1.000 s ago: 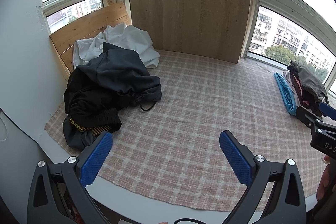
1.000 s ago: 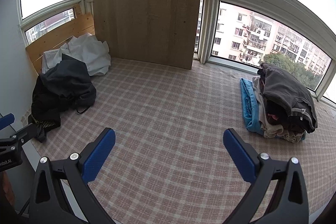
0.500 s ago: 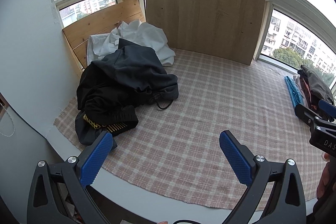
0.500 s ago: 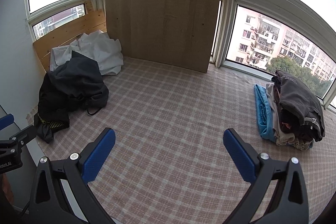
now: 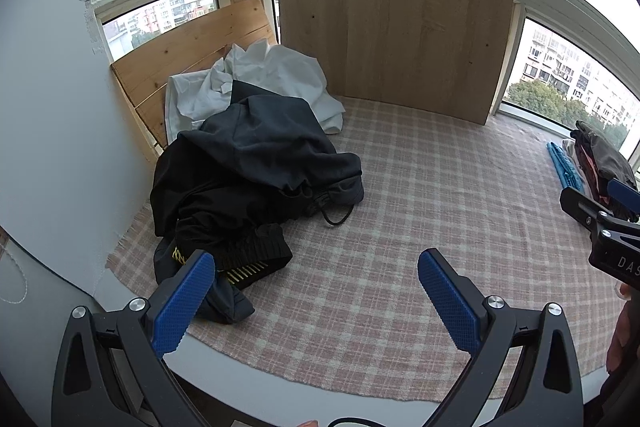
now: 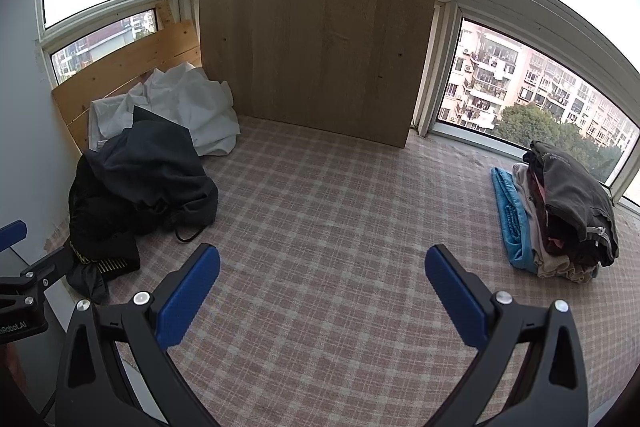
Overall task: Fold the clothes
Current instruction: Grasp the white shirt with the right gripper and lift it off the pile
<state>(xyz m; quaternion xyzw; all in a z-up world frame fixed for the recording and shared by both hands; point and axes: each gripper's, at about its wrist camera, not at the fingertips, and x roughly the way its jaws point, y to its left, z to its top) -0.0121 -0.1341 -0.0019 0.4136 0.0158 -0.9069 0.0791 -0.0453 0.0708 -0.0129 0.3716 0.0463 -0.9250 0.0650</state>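
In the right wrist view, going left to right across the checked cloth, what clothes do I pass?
Black jacket pile → white garment → bare checked cloth → blue folded item → folded stack with dark grey garment on top.

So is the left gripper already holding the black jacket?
No, the left gripper is open and empty, with the black jacket lying untouched on the checked cloth.

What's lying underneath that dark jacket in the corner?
Behind and partly under the dark jacket a crumpled white garment shows. In front, black clothing with yellow trim sticks out. Whatever lies deeper in the heap is covered.
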